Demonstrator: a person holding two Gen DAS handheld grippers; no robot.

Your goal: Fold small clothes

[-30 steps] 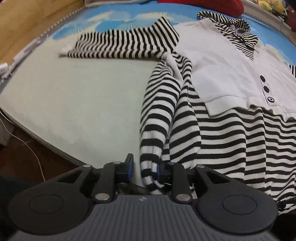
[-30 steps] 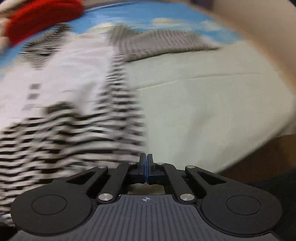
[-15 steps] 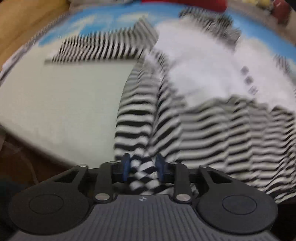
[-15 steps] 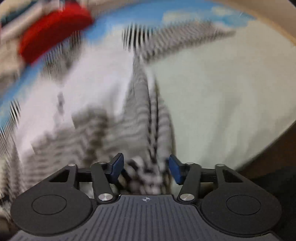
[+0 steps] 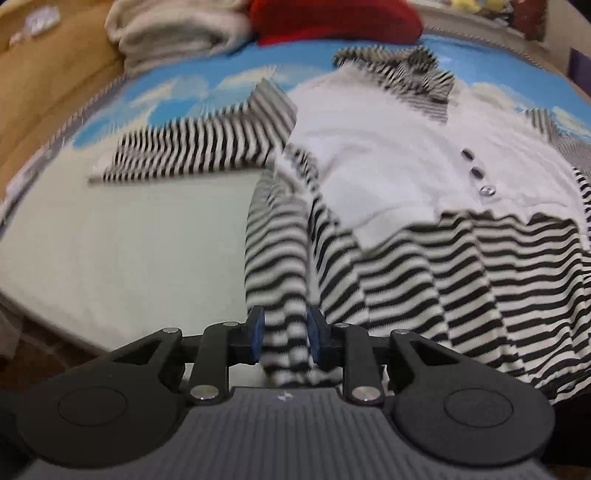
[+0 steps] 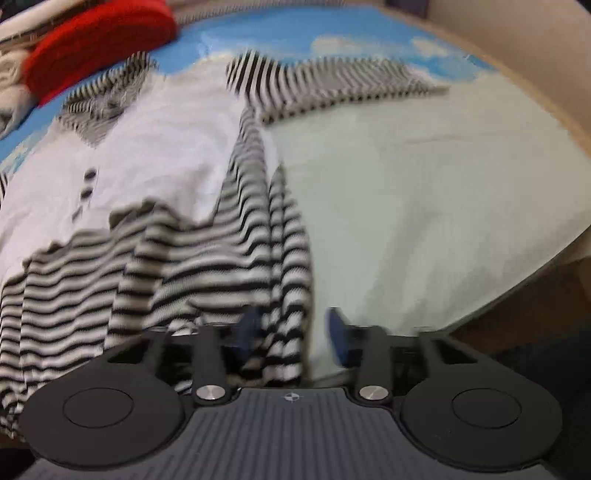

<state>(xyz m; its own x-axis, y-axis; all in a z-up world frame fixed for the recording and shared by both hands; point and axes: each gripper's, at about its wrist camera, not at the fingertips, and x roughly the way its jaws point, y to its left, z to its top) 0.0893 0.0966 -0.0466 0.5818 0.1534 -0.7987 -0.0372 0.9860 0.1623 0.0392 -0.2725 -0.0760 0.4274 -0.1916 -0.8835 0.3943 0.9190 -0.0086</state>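
Note:
A small black-and-white striped garment (image 5: 480,280) with a white buttoned front panel (image 5: 388,155) lies spread on the pale surface. One sleeve (image 5: 192,155) stretches out to the side. My left gripper (image 5: 284,332) is shut on a bunched fold of the striped hem at that side, and the fold is raised off the surface. In the right wrist view the same garment (image 6: 155,155) fills the left half, its other sleeve (image 6: 351,85) at the top. My right gripper (image 6: 291,328) has its jaws opening. Striped hem fabric hangs between them, against the left pad and clear of the right.
A red bundle (image 5: 332,18) and a pile of pale clothes (image 5: 173,33) sit at the far end on a blue cloud-print cover (image 5: 166,92). Pale green surface (image 6: 443,184) spreads beside the garment. Its edge (image 6: 517,284) drops to brown floor close to both grippers.
The left gripper closed on the hem fold and lifted it slightly. The right gripper went from shut and empty to wide apart, with striped hem now between its jaws.

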